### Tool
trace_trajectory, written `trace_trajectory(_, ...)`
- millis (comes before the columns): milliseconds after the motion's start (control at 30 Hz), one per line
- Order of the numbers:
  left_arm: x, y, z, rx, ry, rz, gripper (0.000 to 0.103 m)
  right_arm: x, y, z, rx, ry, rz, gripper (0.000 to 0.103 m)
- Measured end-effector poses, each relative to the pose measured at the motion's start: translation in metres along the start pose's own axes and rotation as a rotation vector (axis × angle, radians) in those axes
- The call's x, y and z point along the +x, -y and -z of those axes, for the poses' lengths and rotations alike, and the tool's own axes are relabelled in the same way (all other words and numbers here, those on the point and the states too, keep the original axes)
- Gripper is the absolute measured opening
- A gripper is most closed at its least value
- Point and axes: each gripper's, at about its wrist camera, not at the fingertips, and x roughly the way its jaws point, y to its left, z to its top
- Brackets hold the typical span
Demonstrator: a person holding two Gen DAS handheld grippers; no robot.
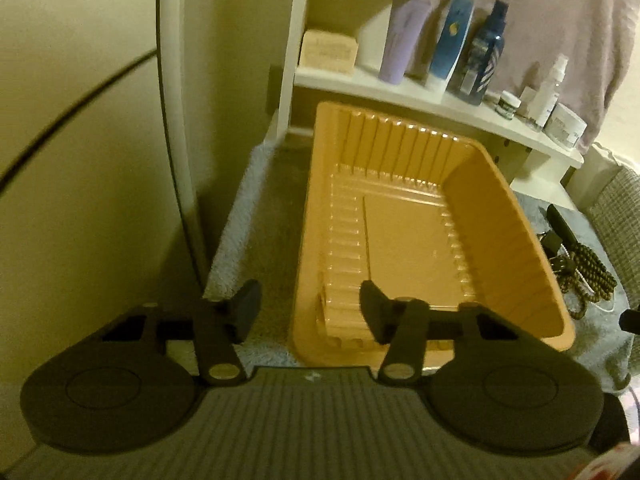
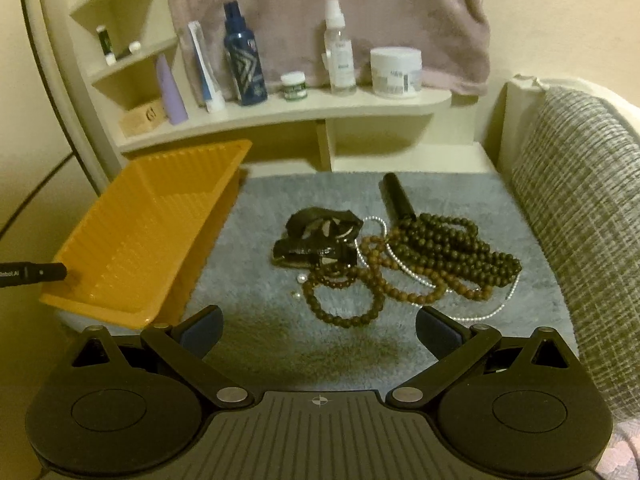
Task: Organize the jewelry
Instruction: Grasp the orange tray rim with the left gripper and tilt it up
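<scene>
the left gripper [image 1: 310, 312] straddles the near rim of the empty orange tray [image 1: 516, 240], fingers apart and not yet pinching, likely to steady it, while the right gripper [image 2: 318, 330] hovers wide open over the bead necklaces [image 2: 440, 256] heaped on the grey mat [image 2: 256, 280].

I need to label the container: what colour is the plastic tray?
Orange tray, ribbed walls; the right wrist view shows it best.

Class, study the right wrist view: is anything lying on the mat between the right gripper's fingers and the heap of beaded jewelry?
Nothing visible does. The right gripper is open, and only bare grey mat lies between it and the beaded jewelry. The orange tray sits off to the left.
</scene>
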Motion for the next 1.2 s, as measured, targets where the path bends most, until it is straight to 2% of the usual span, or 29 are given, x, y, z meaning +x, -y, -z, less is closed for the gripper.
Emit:
trace_trajectory(100,0.012,-0.006,0.001,-0.014,-0.031,0.030,0.033,0.009,0.000,-0.001,0.000,-0.016,0.006,0.102)
trace_trajectory(200,0.019,-0.010,0.003,-0.029,-0.053,0.045,0.031,0.017,-0.002,-0.003,-0.005,-0.036,0.008,0.102)
trace_trajectory(367,0.030,-0.009,0.005,-0.052,-0.082,0.071,0.021,0.024,-0.003,-0.003,-0.008,-0.047,0.010,0.102)
trace_trajectory(533,0.035,-0.006,0.005,-0.051,-0.095,0.066,0.009,0.028,-0.002,-0.003,-0.003,-0.056,0.010,0.102)
trace_trajectory(800,0.024,0.007,0.004,-0.008,-0.081,0.014,0.007,0.029,0.003,-0.001,0.015,-0.043,0.005,0.102)
trace_trajectory(867,0.020,0.014,0.003,0.008,-0.072,0.001,0.003,0.030,0.005,0.000,0.023,-0.040,0.000,0.102)
trace_trajectory(1200,-0.004,0.057,-0.005,0.131,0.005,-0.115,0.003,0.030,0.022,0.006,0.012,0.017,-0.026,0.102)
